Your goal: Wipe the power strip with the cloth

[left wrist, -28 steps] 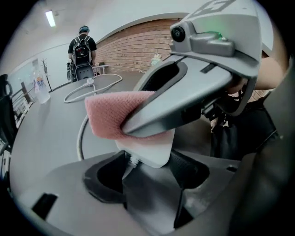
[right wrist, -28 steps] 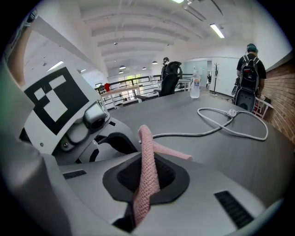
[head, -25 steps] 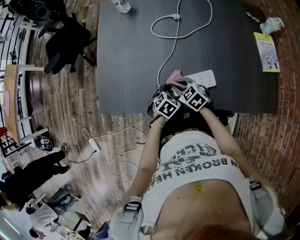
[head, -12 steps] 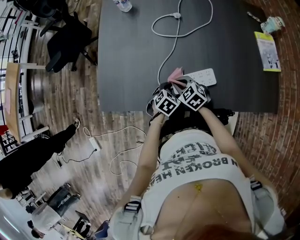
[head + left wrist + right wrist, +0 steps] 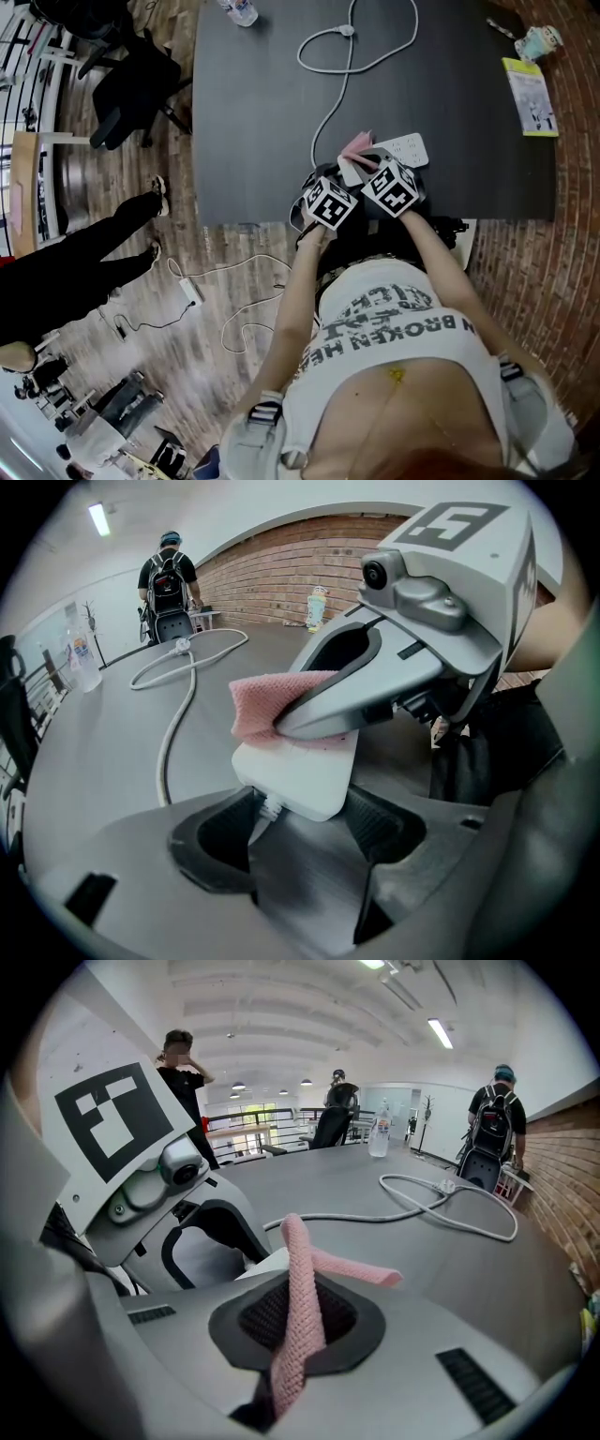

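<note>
Low and centre in the left gripper view, the flat white plastic power strip [image 5: 300, 775] lies on the dark grey table [image 5: 262, 112], near its front edge. Its white cord [image 5: 173, 724] snakes away towards the upper left. The left gripper [image 5: 295, 822] looks to be pinching the strip's cord end, one jaw against each long side. The right gripper [image 5: 298, 1335] is clamped tight on a small pink knitted cloth [image 5: 267, 705], and in the left gripper view its jaw presses that cloth onto the strip's top face.

I'd guess the strip is light, stiff and smooth, so it will slide on the tabletop unless it is held. The narrow sides by the cord seem the sensible hold, leaving the top free. The cloth is soft and limp. One end sticks out loose past the jaws, so it needs pressing flat to wipe properly.
</note>
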Tool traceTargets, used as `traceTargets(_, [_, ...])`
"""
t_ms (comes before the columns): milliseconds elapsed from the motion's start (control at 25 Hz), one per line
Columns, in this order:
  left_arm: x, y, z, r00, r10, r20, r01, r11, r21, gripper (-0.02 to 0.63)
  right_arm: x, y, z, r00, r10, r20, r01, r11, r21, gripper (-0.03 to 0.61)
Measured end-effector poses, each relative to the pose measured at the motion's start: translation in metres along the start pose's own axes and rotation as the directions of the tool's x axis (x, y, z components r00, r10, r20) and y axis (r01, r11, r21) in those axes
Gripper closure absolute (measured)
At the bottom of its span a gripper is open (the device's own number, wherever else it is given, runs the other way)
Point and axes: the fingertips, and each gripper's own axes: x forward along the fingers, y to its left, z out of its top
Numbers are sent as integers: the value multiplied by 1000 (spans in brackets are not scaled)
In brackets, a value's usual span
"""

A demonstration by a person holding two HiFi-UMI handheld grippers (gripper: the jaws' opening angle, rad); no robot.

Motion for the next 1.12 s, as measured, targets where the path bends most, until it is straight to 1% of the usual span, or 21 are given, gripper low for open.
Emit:
traceTargets(480, [0,-1,-2,1000,7,-2,-7,1000,5,327,-11,-17,-16,998,-63,-7,64,997,39,561])
traceTargets(840, [0,-1,0,1000,10,-5,-10,1000,11,327,-24,-35,-30,994,-109,-18,110,990,88,562])
traceTargets(960, [0,-2,0,1000,13,-5,-13,1000,12,327,-27,-39,-34,993,-113,-17,114,988,104,561])
traceTargets(1120, [-2,-6,1,1000,1,-4,-1,1000,12,327,-28,-39,-35,993,-117,-20,118,988,97,561])
